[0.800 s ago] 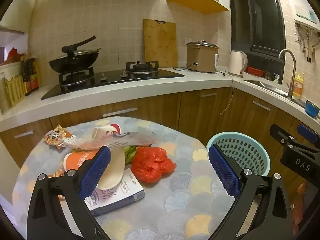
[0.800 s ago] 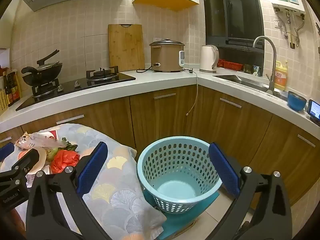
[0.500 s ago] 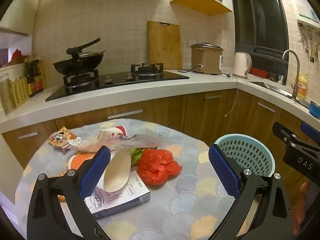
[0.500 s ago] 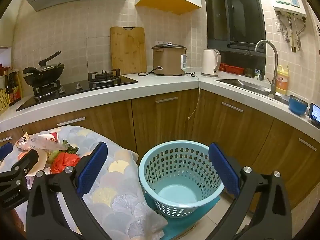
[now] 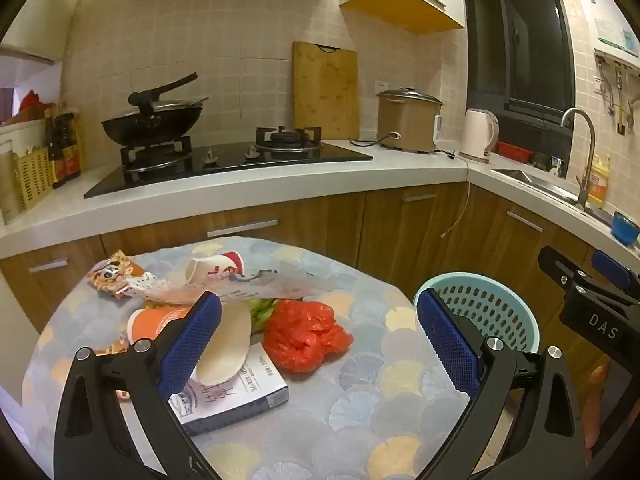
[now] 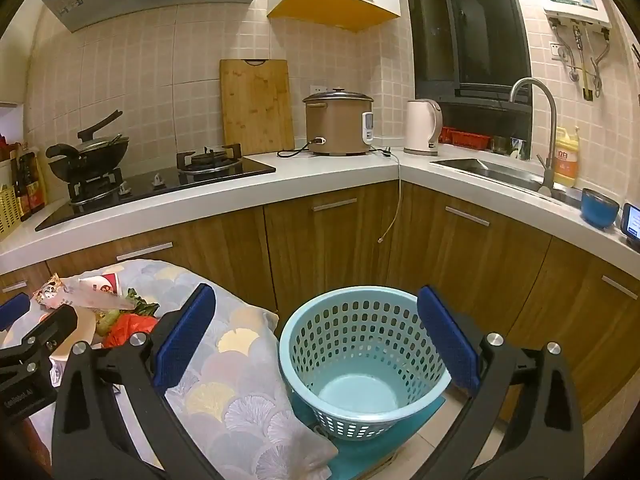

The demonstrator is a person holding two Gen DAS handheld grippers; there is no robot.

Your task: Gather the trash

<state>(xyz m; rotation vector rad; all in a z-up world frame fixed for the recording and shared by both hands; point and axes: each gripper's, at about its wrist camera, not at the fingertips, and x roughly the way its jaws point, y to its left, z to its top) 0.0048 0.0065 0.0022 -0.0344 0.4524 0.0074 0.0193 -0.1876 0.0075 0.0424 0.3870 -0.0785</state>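
Trash lies on a round table [image 5: 360, 412] with a patterned cloth: a crumpled red plastic bag [image 5: 306, 334], a white paper dish [image 5: 226, 346], an orange cup [image 5: 154, 320], a white and red cup [image 5: 216, 268], a clear wrapper [image 5: 248, 286], a snack packet [image 5: 114, 274] and a book-like box [image 5: 236, 394]. My left gripper [image 5: 320, 344] is open and empty above the table's near side. My right gripper [image 6: 316, 340] is open and empty above a light blue basket [image 6: 362, 360], which stands on the floor right of the table and holds nothing.
Wooden cabinets [image 6: 340, 232] and a white counter [image 6: 320, 168] run behind the table and the basket. On the counter are a hob with a wok [image 5: 150, 122], a rice cooker [image 6: 338, 122], a kettle [image 6: 422, 126] and a sink [image 6: 492, 168].
Both grippers have drawn back and risen a little, so the table and basket sit lower and farther in view. Both stay open. The trash has not moved.
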